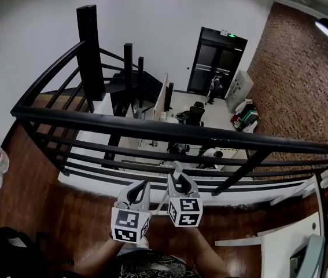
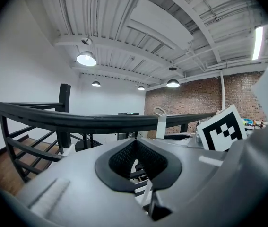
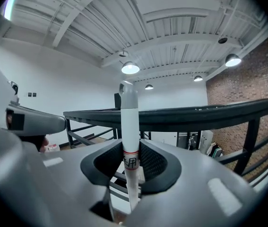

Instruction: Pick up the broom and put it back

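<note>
The white handle of the broom point(image 3: 128, 122) is grasped between the jaws of the right gripper point(image 3: 130, 146), just above a red band and printed label; the handle is held upright, its capped top raised above the jaws; the bristle end is not seen. The jaws of the left gripper point(image 2: 134, 141) are clenched tip to tip with nothing between them; both grippers are held side by side before a black railing point(image 1: 152, 129), over a wooden floor point(image 1: 83, 213).
</note>
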{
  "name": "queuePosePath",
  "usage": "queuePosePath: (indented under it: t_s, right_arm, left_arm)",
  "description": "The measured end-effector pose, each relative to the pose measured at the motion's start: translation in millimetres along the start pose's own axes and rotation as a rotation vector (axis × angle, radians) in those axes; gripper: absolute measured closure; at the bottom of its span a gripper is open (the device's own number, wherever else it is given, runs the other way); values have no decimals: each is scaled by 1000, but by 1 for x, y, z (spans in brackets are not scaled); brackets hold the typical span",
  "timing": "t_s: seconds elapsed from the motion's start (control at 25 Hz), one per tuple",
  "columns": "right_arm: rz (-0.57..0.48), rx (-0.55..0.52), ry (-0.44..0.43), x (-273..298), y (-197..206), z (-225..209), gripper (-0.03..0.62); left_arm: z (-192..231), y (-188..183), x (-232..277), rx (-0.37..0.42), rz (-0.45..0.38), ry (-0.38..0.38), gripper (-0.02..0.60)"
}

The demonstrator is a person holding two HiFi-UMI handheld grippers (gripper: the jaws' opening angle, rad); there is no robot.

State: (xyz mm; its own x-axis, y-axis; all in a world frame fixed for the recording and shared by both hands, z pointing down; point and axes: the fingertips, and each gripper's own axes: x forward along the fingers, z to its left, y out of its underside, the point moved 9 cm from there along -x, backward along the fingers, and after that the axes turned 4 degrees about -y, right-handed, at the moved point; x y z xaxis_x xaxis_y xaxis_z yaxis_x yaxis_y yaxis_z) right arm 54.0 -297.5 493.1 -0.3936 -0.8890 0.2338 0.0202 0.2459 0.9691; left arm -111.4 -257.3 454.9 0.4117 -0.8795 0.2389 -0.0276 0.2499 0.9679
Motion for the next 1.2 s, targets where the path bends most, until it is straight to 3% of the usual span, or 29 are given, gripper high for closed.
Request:
queuePosePath:
  t_s: [0.32,0.84,1.2]
  right_arm:
    - [66,14,11,42,28,7,497]
    - [216,32,24,98,62,6,497]
    - [213,29,26,128,58,-7,497]
  left_arm:
    - [17,8,5,22,36,26,575]
    - [51,8,15,-2,54,-3,575]
    - [63,10,25,-14,74,-24,575]
